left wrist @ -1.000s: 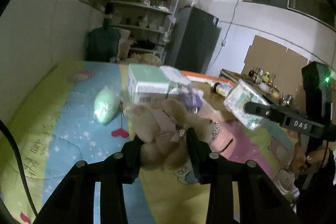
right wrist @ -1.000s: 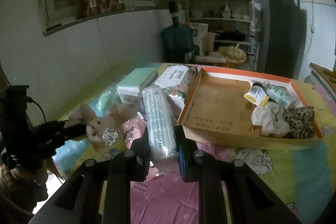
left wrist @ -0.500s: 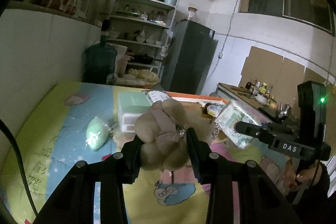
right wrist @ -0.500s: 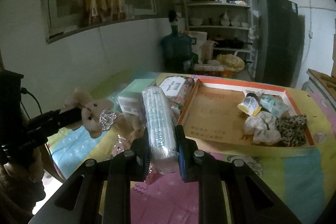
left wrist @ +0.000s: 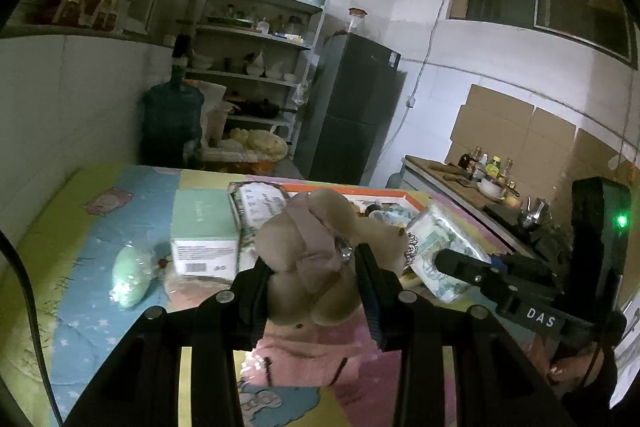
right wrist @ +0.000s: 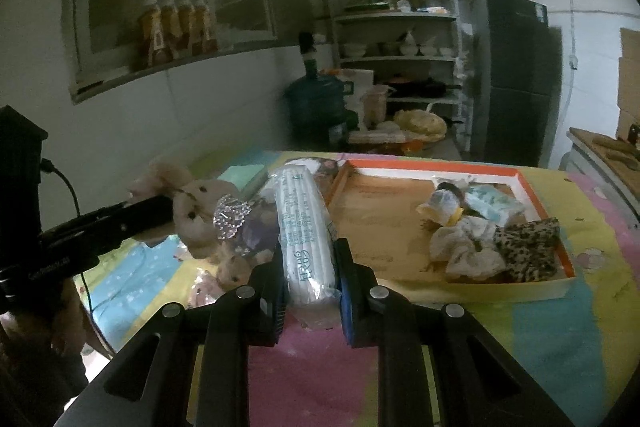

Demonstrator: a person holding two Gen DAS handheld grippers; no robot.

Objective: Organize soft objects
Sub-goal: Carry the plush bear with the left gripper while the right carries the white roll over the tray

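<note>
The left gripper (left wrist: 316, 283) is clamping a beige plush rabbit (left wrist: 320, 251), its fingers (left wrist: 370, 283) pressing into both sides of the toy's body and holding it clear of the table (left wrist: 60, 251), which is covered with a cartoon-print cloth. From the right wrist view the rabbit (right wrist: 196, 215) is hanging at the left, a sparkly bow on its front. The right gripper (right wrist: 310, 279) is squeezing a clear-wrapped pack of tissues (right wrist: 304, 227), with the fingers (right wrist: 348, 283) closed on its near end and the pack pointing away toward the far side. To its right, an orange-rimmed shallow box (right wrist: 440, 167) is sitting on the table, holding crumpled cloths (right wrist: 464, 247), a leopard-print piece (right wrist: 528, 247) and small wrapped items along its far right side. A mint-green box (left wrist: 204, 231) and a pale green bagged item (left wrist: 130, 279) are lying on the table's left part. A pink plush (left wrist: 320, 351) is lying just below the lifted rabbit.
</note>
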